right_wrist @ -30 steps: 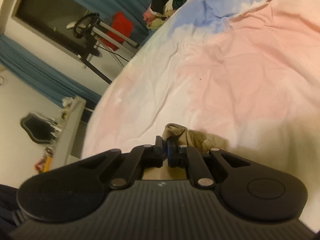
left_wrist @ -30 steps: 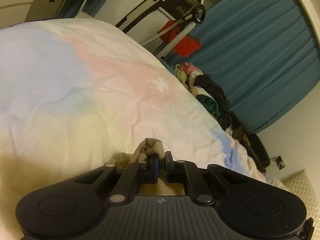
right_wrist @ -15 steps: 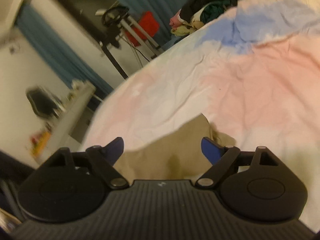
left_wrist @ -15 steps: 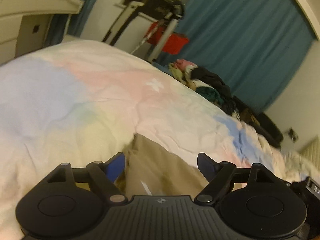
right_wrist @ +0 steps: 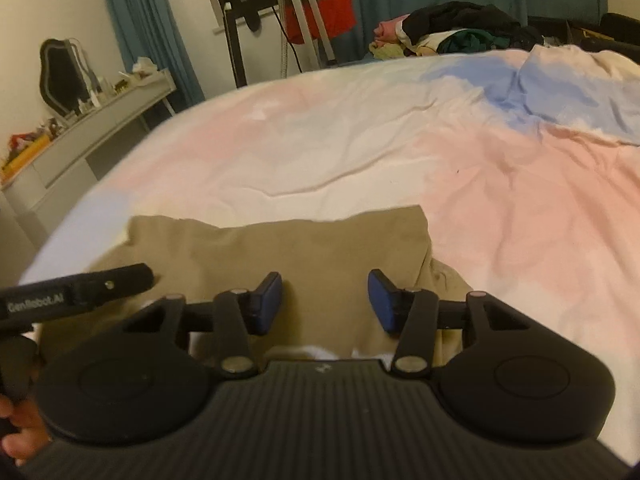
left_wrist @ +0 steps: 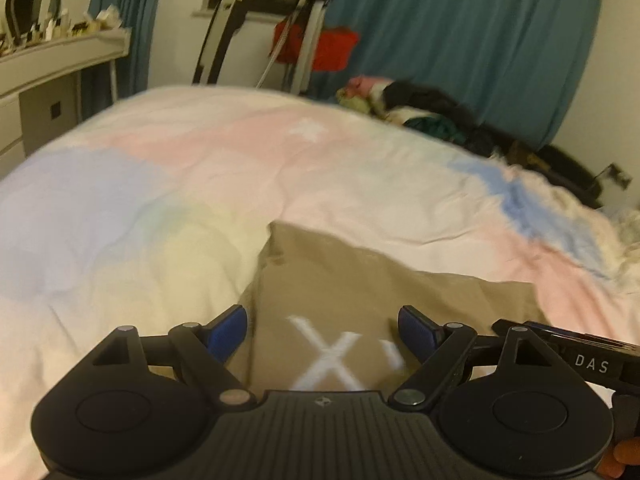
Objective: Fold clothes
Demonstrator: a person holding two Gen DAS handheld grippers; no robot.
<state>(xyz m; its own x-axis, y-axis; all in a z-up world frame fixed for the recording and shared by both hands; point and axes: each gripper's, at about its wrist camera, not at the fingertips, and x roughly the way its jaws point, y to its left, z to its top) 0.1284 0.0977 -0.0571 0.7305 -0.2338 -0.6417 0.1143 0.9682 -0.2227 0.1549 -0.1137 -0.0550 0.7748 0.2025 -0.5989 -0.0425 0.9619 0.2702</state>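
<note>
A tan garment with white lettering [left_wrist: 344, 288] lies flat on the pastel duvet [left_wrist: 160, 184], folded edge away from me. My left gripper [left_wrist: 322, 330] is open and empty, held just above its near part. In the right wrist view the same tan garment [right_wrist: 280, 248] lies flat, and my right gripper [right_wrist: 325, 300] is open and empty above it. The right gripper's body shows at the right edge of the left wrist view [left_wrist: 580, 354]. The left gripper's body shows at the left of the right wrist view [right_wrist: 76, 290].
A pile of mixed clothes [left_wrist: 416, 108] sits at the far side of the bed [right_wrist: 452, 36]. A grey shelf with small items [right_wrist: 80, 120] stands at the left. A tripod and red item [left_wrist: 312, 44] stand before the blue curtain [left_wrist: 460, 40].
Both grippers were shut on the tan garment a second ago. They opened, let it drop flat on the duvet, and drew back and up.
</note>
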